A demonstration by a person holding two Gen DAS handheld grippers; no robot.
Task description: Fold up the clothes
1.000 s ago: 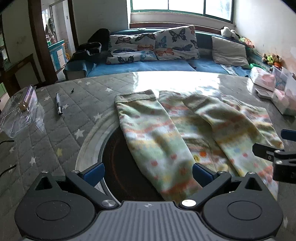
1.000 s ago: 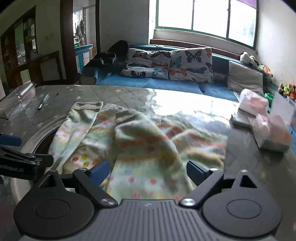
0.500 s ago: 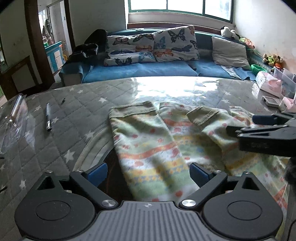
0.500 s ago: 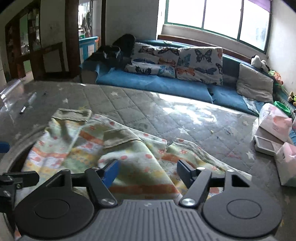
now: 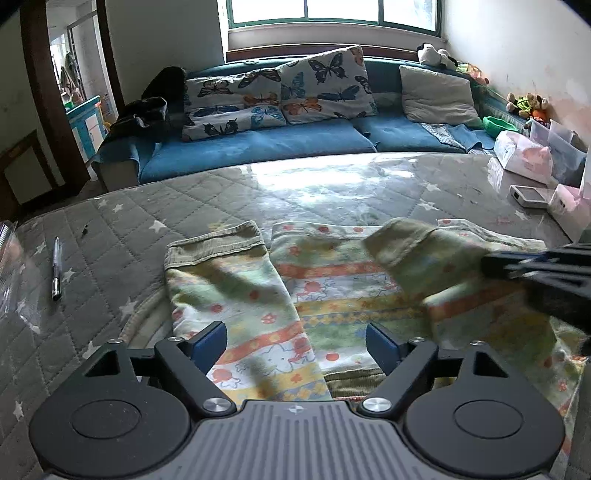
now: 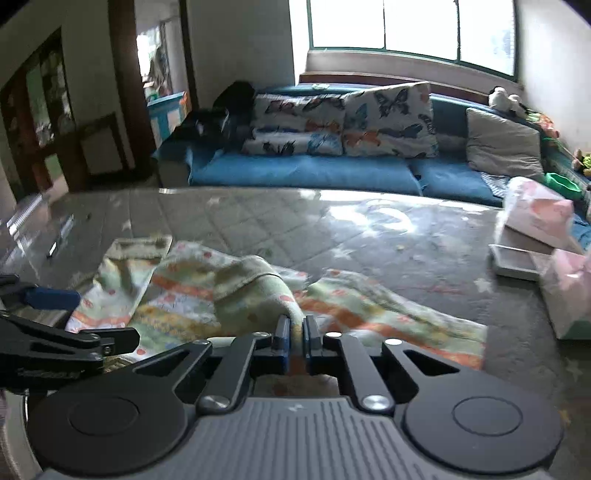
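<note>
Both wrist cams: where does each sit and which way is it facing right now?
Left wrist: on the left gripper, jaws open above the patterned garment, facing the blue sofa; the right gripper enters from the right.
Right wrist: on the right gripper, shut on a raised sleeve, facing the same sofa; the left gripper shows at left.
Shared: garment, quilted table, sofa, window.

My left wrist cam is looking forward low over the table [image 5: 110, 236], close above the clothes [image 5: 258, 295], facing the sofa [image 5: 258, 144] and window [image 5: 332, 11]. My right cam is facing the same way, also close. Both are sharing clothes [image 6: 177, 299], table [image 6: 369, 236], sofa [image 6: 295, 170], window [image 6: 406, 26].
</note>
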